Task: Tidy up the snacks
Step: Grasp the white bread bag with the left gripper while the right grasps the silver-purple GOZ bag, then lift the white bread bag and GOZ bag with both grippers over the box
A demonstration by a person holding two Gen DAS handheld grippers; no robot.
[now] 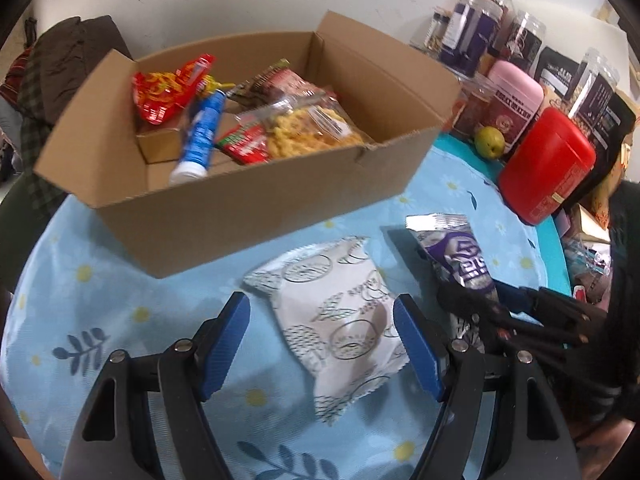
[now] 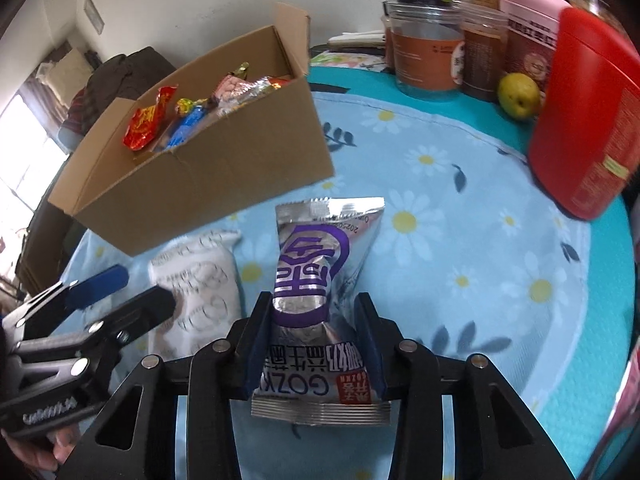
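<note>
A cardboard box (image 1: pixel 224 216) holds several snacks: a red packet (image 1: pixel 168 92), a blue tube (image 1: pixel 200 136) and a clear bag of yellow crisps (image 1: pixel 308 128). The box also shows in the right wrist view (image 2: pixel 224 164). A white patterned packet (image 1: pixel 340 328) lies on the blue daisy cloth in front of the box. My left gripper (image 1: pixel 320 344) is open, its blue pads on either side of that packet. My right gripper (image 2: pixel 316 344) is shut on a silver and purple packet (image 2: pixel 316 276), held above the cloth. That packet shows in the left wrist view (image 1: pixel 460 256) too.
A red canister (image 1: pixel 548 168), a pink-lidded jar (image 1: pixel 516 96), a green fruit (image 1: pixel 490 142) and several clear jars (image 1: pixel 480 28) stand at the table's right and back. Dark clothing (image 1: pixel 68 64) is piled behind the box on the left.
</note>
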